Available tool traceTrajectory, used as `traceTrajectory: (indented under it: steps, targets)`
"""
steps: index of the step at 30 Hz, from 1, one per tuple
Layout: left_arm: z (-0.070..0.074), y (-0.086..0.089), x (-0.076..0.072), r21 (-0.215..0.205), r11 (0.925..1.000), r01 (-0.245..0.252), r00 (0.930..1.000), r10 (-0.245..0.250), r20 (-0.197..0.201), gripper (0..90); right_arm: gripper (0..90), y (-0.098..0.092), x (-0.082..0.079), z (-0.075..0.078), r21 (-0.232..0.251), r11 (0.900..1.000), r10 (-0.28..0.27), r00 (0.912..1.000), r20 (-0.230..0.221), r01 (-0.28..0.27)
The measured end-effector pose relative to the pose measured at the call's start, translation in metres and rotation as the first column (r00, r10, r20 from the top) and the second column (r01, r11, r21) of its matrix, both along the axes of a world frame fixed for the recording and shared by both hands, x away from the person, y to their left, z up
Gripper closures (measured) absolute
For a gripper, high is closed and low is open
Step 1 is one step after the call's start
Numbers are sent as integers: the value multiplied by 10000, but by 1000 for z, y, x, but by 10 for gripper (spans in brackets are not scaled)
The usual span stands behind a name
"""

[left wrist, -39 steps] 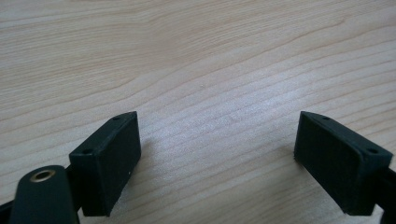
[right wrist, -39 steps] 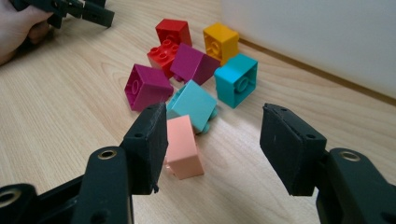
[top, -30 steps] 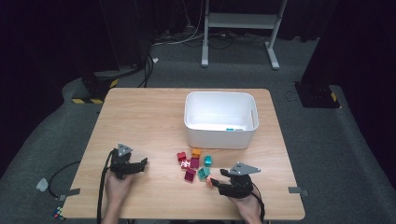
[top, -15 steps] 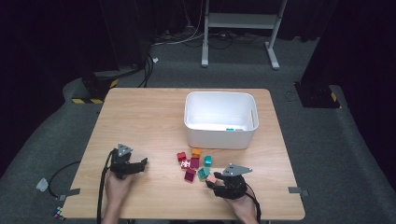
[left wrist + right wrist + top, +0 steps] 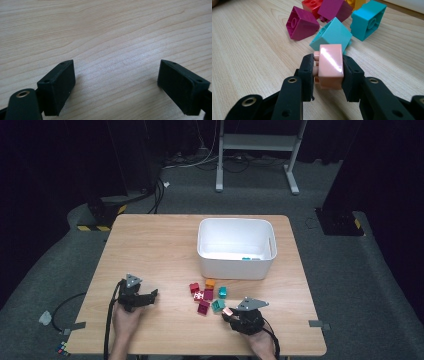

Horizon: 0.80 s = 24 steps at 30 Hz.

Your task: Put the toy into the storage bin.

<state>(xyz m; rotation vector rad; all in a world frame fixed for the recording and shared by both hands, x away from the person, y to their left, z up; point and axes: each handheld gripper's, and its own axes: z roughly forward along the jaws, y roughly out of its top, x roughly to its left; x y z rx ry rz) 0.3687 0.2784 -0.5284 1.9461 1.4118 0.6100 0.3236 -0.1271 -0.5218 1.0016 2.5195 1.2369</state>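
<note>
A pink block (image 5: 330,65) sits clamped between the jaws of your right gripper (image 5: 329,72), just off the near edge of the loose pile and close above the wooden table (image 5: 150,245). The pads bear on its two smooth side faces, its studs turned toward the left jaw, so the hold is likely friction alone: a quick swing or any slackening of your squeeze could let it slide out and drop. Just beyond it lies a tilted teal block (image 5: 332,35), with a magenta block (image 5: 300,23), a red block (image 5: 313,5) and a second teal block (image 5: 368,20) behind; push forward instead of lifting and you may knock them apart. The white bin (image 5: 235,247) stands past the pile with a small teal piece (image 5: 246,259) inside, and a low carry risks clipping its near wall. Your left gripper (image 5: 135,292) rests well apart on bare wood, jaws wide and empty.
</note>
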Motion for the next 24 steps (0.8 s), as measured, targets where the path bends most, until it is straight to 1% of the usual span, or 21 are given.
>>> traceTrajectory:
  steps: [9, 16, 24]
  targets:
    - [0, 0, 0, -29, 10000, -14, 10000, 14, 0, 147, 665, -4, -2, 5, 87, 10000, 38, 10000, 27, -39]
    - [0, 0, 0, -6, 10000, -3, 10000, 3, 3, 148, 665, -11, -2, 10, 407, 9991, -140, 9999, 21, 139]
    - [0, 0, 0, -1, 10000, 4, 10000, -4, -1, 148, 665, -21, 3, 18, 619, 9973, -382, 9993, -54, 385]
